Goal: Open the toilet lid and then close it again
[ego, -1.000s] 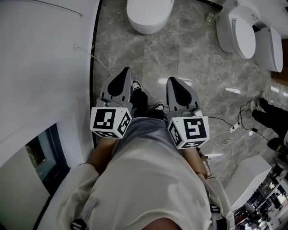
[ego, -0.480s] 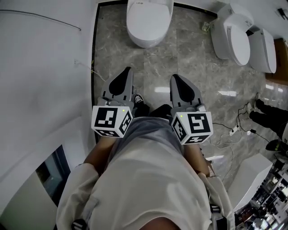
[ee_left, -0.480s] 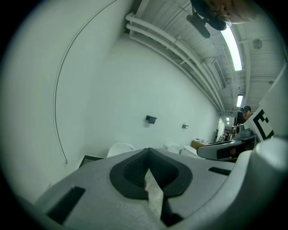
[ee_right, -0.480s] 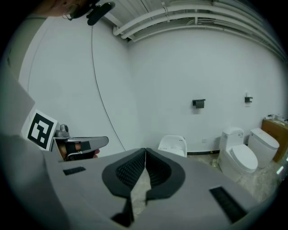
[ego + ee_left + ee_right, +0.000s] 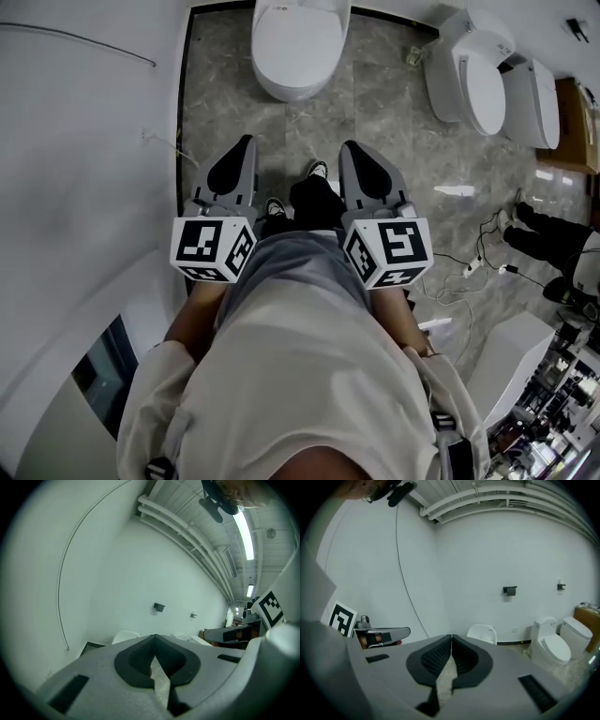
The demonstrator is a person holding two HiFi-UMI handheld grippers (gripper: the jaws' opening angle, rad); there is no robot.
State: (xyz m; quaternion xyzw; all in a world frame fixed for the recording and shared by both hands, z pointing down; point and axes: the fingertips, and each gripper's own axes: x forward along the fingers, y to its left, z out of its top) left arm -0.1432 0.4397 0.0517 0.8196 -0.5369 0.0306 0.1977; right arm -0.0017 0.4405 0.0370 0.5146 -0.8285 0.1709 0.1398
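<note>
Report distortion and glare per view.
Head view: sharp, glare patches on the glossy grey marble floor. Left gripper view: fisheye, dark round border, long ceiling tube light blown out. Right gripper view: same fisheye bending the white ceiling pipes.

- Toilet (image 5: 298, 47), head view, 12 o'clock: rear end cut off by the top edge. In the two gripper views its base is hidden behind the left claw (image 5: 154, 637) and the right claw (image 5: 451, 637).
- Shoes (image 5: 274, 207), head view, centre: partly hidden by the wearer's legs.
- Bystander (image 5: 547, 246), 3 o'clock: cut by the right edge; only dark legs show.
- Brown box (image 5: 574, 120), 2 o'clock: cut by the edge; kind unclear.
- Clutter (image 5: 548, 417), 4 o'clock: too small to tell.
- Wall fittings (image 5: 510, 590), right gripper view, 3 o'clock: too small to tell.
</note>
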